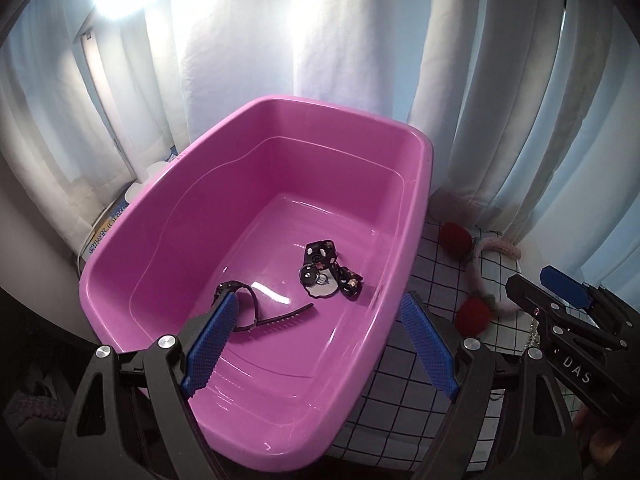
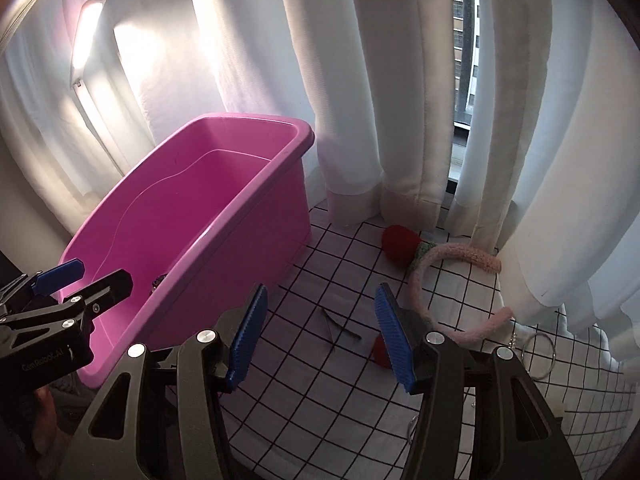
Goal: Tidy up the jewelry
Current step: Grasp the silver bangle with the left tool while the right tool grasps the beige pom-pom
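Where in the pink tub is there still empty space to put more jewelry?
The pink tub has bare floor at its far end, behind the black charm bracelet, and along the near wall. The middle is crowded: the black watch lies beside the bracelet there.

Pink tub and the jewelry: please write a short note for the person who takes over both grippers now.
Left gripper: open, empty, over the pink tub.
Right gripper: open, empty, over the checked cloth.
Done: black watch and black charm cluster lie in the tub.
Left: thin hairpin, pink knitted headband with red strawberries and metal ring on the cloth.
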`<state>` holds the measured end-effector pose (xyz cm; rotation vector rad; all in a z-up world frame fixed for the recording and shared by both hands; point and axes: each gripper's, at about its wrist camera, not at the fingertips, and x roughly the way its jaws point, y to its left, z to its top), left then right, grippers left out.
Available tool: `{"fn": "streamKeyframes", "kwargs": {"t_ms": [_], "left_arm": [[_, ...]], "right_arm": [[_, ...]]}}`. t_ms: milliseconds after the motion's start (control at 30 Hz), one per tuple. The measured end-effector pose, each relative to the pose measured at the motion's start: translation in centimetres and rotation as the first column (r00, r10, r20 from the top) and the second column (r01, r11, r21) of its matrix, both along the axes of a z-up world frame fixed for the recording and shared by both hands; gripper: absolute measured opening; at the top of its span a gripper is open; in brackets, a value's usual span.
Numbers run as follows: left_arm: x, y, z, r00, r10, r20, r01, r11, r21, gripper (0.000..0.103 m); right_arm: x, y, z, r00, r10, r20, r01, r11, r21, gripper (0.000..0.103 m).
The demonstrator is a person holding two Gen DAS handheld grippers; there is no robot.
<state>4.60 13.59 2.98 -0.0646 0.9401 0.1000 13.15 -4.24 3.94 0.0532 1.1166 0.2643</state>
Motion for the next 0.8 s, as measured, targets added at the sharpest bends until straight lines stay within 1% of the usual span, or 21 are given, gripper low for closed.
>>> {"fn": "streamKeyframes", "kwargs": {"t_ms": [167,300,467,567,800], "left_arm": [[-0.3,-4.4,-0.6,0.996,-0.089,-0.007,0.089,0.996,-0.018,0.082],[-0.6,-7.9,-2.1,0.988,-0.152,-0.024,0.151,0.988,-0.033,0.082],[-1.0,-11.9,-5.1,0.975,-0.209,-0.069,0.206,0.977,-0.052,0.082],[-1.3,-14.0,-7.0,0.968,-0.236,-0.087,0.232,0.971,-0.048,0.082],[-1.9,-18.5,-11.7,0.945,-0.292,-0.148,0.287,0.956,-0.055,0.082]], "right_arm": [[-2.7,-6.2,-0.4,0.995,-0.103,-0.018,0.103,0.994,-0.024,0.054],[-5.3,-11.3,-1.4,0.978,-0.202,-0.049,0.200,0.979,-0.043,0.054],[-8.4,-16.8,-3.0,0.949,-0.302,-0.088,0.295,0.952,-0.085,0.054],[-9.8,-19.5,-3.9,0.930,-0.353,-0.102,0.343,0.934,-0.104,0.054],[-12.0,-23.9,-6.6,0.907,-0.404,-0.124,0.384,0.910,-0.156,0.054]]}}
